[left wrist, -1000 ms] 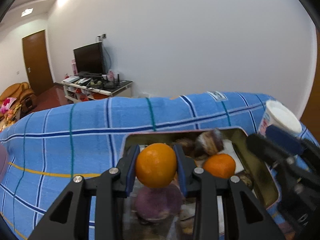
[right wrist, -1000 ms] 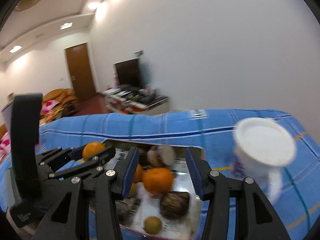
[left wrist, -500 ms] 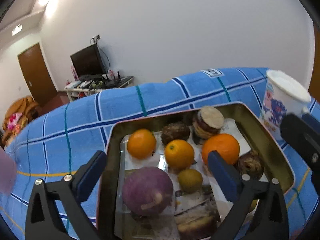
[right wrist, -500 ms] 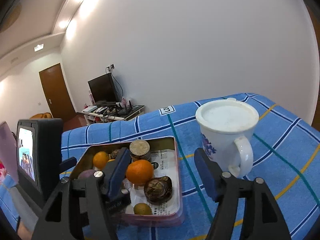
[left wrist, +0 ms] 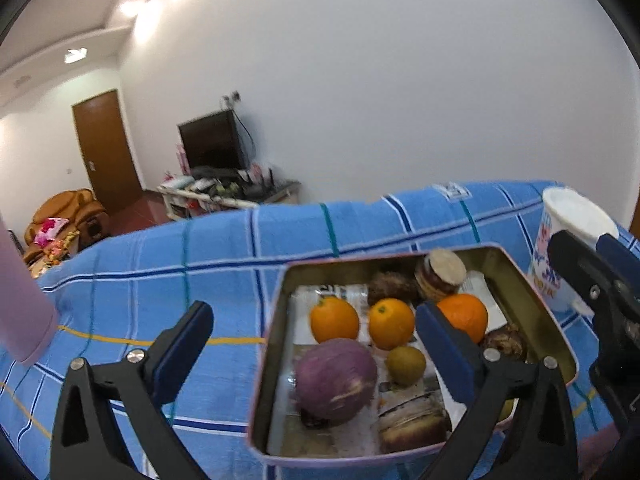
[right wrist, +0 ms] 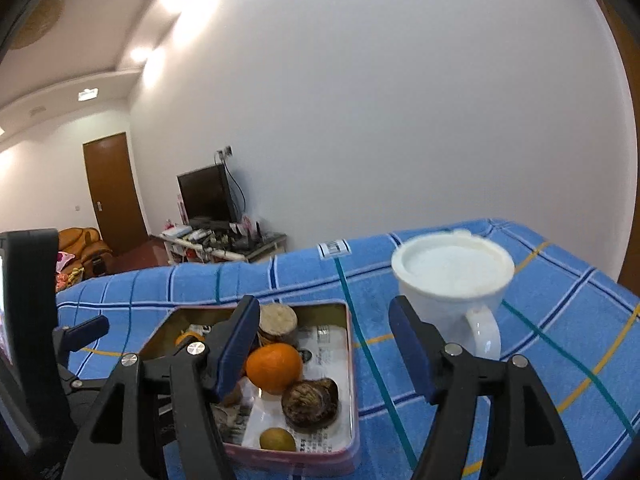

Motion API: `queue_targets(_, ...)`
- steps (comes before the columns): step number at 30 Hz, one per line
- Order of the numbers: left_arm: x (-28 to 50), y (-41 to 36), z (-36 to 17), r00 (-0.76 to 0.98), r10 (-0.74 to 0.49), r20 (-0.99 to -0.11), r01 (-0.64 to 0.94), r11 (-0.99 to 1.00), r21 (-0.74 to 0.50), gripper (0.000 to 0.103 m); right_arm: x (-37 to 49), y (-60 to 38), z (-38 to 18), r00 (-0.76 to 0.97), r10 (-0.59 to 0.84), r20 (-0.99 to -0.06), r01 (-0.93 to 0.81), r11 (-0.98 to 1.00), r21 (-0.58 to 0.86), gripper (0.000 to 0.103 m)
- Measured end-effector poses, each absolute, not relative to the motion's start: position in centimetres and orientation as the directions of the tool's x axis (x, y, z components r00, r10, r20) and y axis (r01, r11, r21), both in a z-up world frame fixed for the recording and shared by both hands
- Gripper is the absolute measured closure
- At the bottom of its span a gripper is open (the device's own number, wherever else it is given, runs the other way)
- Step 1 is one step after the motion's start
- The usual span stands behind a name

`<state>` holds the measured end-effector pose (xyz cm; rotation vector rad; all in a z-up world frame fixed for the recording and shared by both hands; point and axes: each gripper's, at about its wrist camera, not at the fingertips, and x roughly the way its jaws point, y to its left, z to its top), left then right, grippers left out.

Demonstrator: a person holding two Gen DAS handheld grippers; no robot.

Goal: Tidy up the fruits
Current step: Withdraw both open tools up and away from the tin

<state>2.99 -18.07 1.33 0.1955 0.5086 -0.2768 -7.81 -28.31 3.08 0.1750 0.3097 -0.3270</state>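
A metal tin (left wrist: 272, 344) on the blue checked cloth holds three oranges (left wrist: 334, 320) (left wrist: 391, 322) (left wrist: 466, 316), a purple round fruit (left wrist: 336, 380), a small brownish-green fruit (left wrist: 406, 364) and several dark brown pieces. My left gripper (left wrist: 312, 314) hovers wide open over the tin's near left side, holding nothing. My right gripper (right wrist: 322, 320) is open above the tin's (right wrist: 352, 360) right edge. One orange (right wrist: 274, 368) lies below and beyond its left finger, untouched. Its tip also shows at the right edge of the left wrist view (left wrist: 600, 276).
A white lidded mug (right wrist: 452, 276) stands just right of the tin, close behind the right gripper's right finger. A pink cylinder (left wrist: 20, 304) hangs at the left edge. The cloth (left wrist: 160, 264) stretches bare to the left; beyond its far edge are a TV stand and a door.
The left gripper let go of the orange, which now lies in the tin, and its jaws opened wide as it shifted left. The right gripper opened wider and swung toward the mug.
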Motion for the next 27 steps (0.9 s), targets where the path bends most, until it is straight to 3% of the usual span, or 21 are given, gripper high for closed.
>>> queue_targets(4, 2.0, -16.6, 1.5, 0.881, -0.150, -0.449, 0.234, 0.962, 0.138, 0.000, -8.8, -27.6, 3.4, 0.932, -0.285, -0.225, 0.313, 0.944, 0.100, 0.022)
queue_targets(13, -0.5, -14.6, 1.7, 0.913, -0.141, -0.383, 0.198, 0.974, 0.113, 0.000, -10.4, -26.2, 4.2, 0.950, -0.285, -0.129, 0.295, 0.954, 0.058, 0.022)
queue_targets(27, -3.4, -13.1, 2.0, 0.926, -0.157, -0.343, 0.206, 0.972, 0.113, 0.000, -13.6, -24.7, 4.5, 0.946, -0.309, -0.095, 0.314, 0.949, 0.032, 0.022)
